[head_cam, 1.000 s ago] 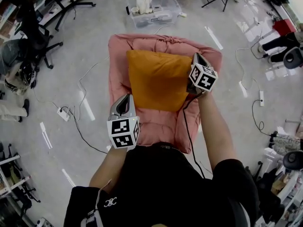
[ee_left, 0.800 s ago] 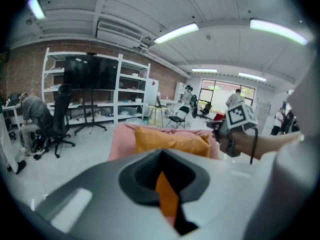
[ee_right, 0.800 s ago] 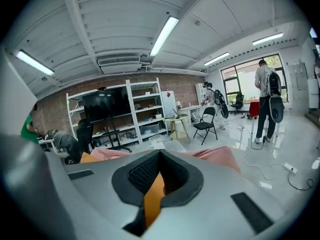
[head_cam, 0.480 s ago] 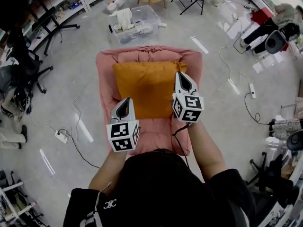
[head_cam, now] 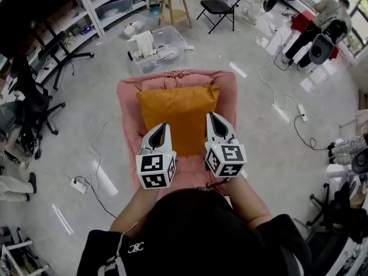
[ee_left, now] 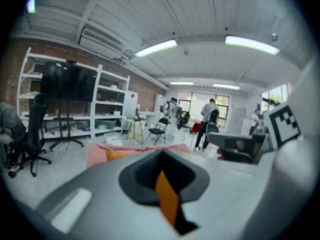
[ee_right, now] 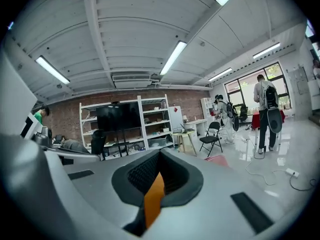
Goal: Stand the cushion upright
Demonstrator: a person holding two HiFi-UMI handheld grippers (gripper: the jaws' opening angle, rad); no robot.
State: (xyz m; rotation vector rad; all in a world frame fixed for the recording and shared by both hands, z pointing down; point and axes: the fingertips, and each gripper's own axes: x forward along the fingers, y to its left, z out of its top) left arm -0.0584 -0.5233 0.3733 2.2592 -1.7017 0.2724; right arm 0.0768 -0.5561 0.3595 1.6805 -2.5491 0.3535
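The orange cushion (head_cam: 179, 117) is seen resting on the pink floor seat (head_cam: 129, 96) at the centre of the head view. Only a sliver of it is caught in the left gripper view. The jaws of the left gripper (head_cam: 163, 128) and the right gripper (head_cam: 213, 118) are pressed together, with nothing held.

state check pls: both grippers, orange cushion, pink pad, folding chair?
Left gripper: shut, empty.
Right gripper: shut, empty.
Orange cushion: on the pink pad, not gripped; upright or flat cannot be told from above.
Pink pad: on the floor, carrying the cushion.
Folding chair: unfolded, nobody on it.
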